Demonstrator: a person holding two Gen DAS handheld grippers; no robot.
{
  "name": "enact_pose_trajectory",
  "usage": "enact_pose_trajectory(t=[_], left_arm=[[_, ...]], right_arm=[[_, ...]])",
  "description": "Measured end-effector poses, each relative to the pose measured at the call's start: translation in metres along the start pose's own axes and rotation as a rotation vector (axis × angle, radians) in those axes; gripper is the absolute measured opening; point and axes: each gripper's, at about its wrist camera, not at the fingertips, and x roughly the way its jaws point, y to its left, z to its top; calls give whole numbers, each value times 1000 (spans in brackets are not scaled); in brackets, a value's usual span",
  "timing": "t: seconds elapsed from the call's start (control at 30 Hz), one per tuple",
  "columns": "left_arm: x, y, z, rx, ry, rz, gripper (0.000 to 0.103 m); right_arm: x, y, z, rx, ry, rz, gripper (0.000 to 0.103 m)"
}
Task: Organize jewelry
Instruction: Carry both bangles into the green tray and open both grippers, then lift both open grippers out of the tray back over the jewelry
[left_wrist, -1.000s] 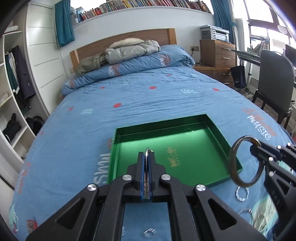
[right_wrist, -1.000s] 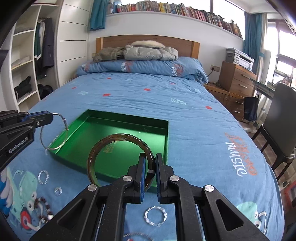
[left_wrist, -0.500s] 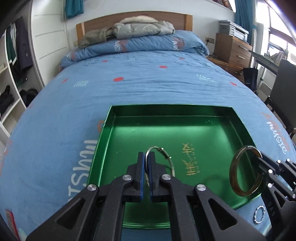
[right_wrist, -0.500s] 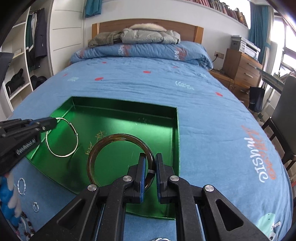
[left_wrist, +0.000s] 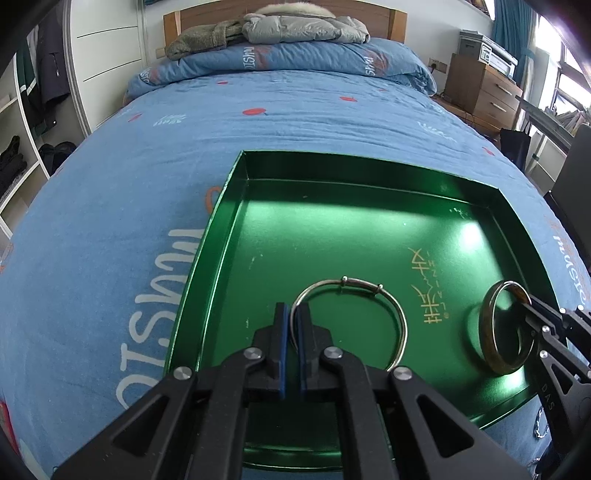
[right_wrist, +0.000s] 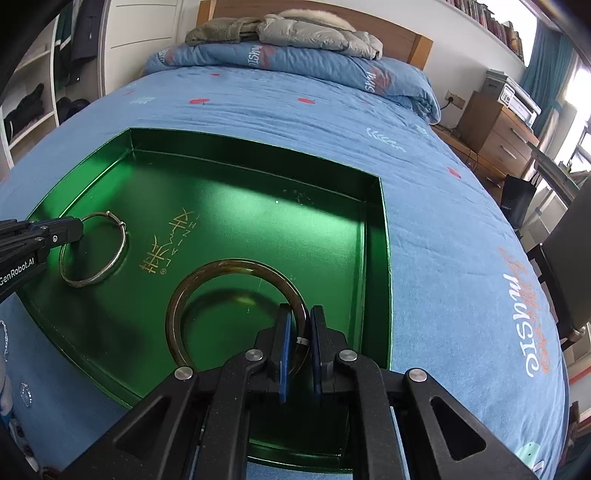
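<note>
The left gripper (left_wrist: 292, 314) pinches a thin silver bangle (left_wrist: 373, 291) and the right gripper (right_wrist: 299, 325) pinches a brown bangle (right_wrist: 207, 280), both over the green tray (left_wrist: 218, 236)

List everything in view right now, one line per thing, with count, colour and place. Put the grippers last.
Shallow metal tray: one, glossy green with gold lettering, on the bed.
Thin wire bangle: one, silver, over the tray floor, pinched at its rim.
Thick amber bangle: one, brown-gold, over the tray's right part, pinched at its rim.
Small rings: at least two, silver, on the quilt left of the tray.
Quilt: one, blue, printed lettering, covering the bed.
Jackets: two, grey and olive, at the headboard.
Drawer cabinet: one, wooden, right of the bed.
Left gripper: black, blue pads, shut on the silver bangle.
Right gripper: black, blue pads, shut on the amber bangle.
</note>
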Motion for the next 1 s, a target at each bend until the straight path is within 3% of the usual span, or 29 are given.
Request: enact_pose_trajectory(t=[0.2, 0.3, 0.43, 0.6, 0.87, 1.0], left_arm=[[-2, 1, -2, 11, -13, -1, 5], [-3, 3, 0, 0, -1, -23, 6], [-19, 7, 5, -18, -45, -20, 6], [-66, 7, 13, 0, -133, -9, 6], [-171, 12, 19, 42, -236, -58, 6], [-224, 20, 14, 37, -291, -40, 6]], right_arm=[[-1, 0, 0, -11, 1, -11, 14], [-5, 0, 3, -9, 4, -5, 47], [-24, -3, 7, 0, -25, 0, 51], [-67, -15, 14, 48, -100, 17, 58], [-184, -37, 21, 157, -322, 93, 73], [-240, -40, 17, 187, -419, 112, 77]])
